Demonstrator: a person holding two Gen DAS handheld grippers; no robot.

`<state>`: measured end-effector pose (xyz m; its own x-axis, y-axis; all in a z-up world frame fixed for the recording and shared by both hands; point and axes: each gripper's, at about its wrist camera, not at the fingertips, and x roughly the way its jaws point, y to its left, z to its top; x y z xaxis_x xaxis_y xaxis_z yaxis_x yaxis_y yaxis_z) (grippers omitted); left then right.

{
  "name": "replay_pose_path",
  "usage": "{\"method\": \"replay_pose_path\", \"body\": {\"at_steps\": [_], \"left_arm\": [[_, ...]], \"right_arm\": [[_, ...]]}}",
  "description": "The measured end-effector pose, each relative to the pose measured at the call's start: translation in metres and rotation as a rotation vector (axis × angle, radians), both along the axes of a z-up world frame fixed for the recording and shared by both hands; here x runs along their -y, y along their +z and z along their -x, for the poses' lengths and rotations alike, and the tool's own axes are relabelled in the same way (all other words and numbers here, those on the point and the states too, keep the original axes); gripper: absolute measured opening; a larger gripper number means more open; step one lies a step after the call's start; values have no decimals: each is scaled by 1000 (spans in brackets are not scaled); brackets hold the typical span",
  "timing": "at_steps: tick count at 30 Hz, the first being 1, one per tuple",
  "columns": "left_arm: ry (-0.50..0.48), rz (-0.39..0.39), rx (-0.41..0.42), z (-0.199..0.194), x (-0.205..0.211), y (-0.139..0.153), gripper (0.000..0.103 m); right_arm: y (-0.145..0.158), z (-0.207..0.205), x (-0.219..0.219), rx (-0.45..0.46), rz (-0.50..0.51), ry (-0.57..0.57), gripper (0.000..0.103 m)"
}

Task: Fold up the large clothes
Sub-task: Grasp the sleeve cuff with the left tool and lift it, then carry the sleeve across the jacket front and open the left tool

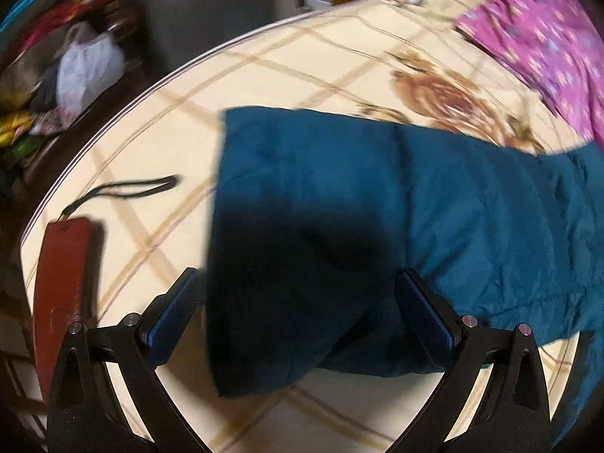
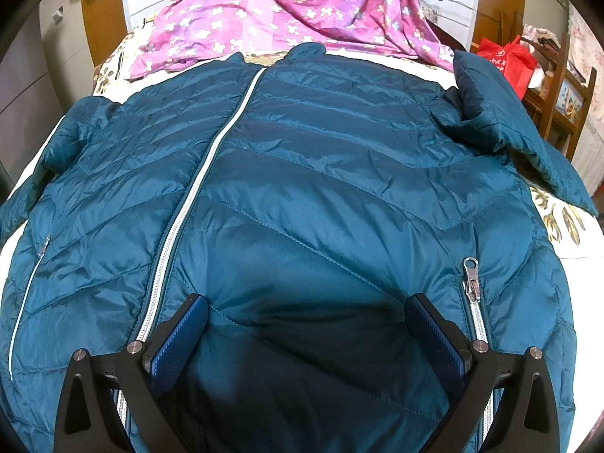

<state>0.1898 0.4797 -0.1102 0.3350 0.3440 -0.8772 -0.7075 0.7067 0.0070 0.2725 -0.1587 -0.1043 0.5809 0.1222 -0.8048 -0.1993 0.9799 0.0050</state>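
A teal quilted jacket lies front up on the bed, zipped with a white zipper. Its right sleeve is folded inward over the shoulder. In the left wrist view a sleeve of the jacket stretches out flat over the cream sheet. My left gripper is open just above the sleeve's cuff end, with nothing between its pads. My right gripper is open above the jacket's lower front, between the main zipper and a pocket zipper.
A pink floral cloth lies at the head of the bed and also shows in the left wrist view. A red flat object with a black strap lies near the bed's edge. Bags are beside the bed; a wooden chair with a red bag stands right.
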Motion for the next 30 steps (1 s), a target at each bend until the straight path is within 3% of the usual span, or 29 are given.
{"method": "replay_pose_path", "body": {"at_steps": [4,6,7,8,10,14,18,23,27,30], "left_arm": [[-58,-28,19,-12,15,6,74],[-81,-70,9,-19,24,9,54],[-95,-109,-10,-23,33,10,37],[-100,-138,-27,-25,38,10,26],[-104,-198,-52,-28,49,12,16],[-94,-361,-79,-21,72,29,14],[-90,-490,-42,-11,99,64,14],[-182,-454,104,-10,132,121,14],[-341,-332,264,-29,177,167,13],[-460,-255,340,-52,228,190,13]], "right_arm": [[-1,-1,-1,-1,3,-1,103],[-1,-1,-1,-1,3,0,103],[-1,-1,-1,-1,3,0,103],[-1,-1,-1,-1,2,0,103],[-1,-1,-1,-1,1,0,103],[-1,-1,-1,-2,1,0,103],[1,0,0,-4,-4,1,103],[27,18,22,68,-50,-60,103],[52,45,44,143,-40,-91,103],[55,59,55,148,-35,-96,103]]}}
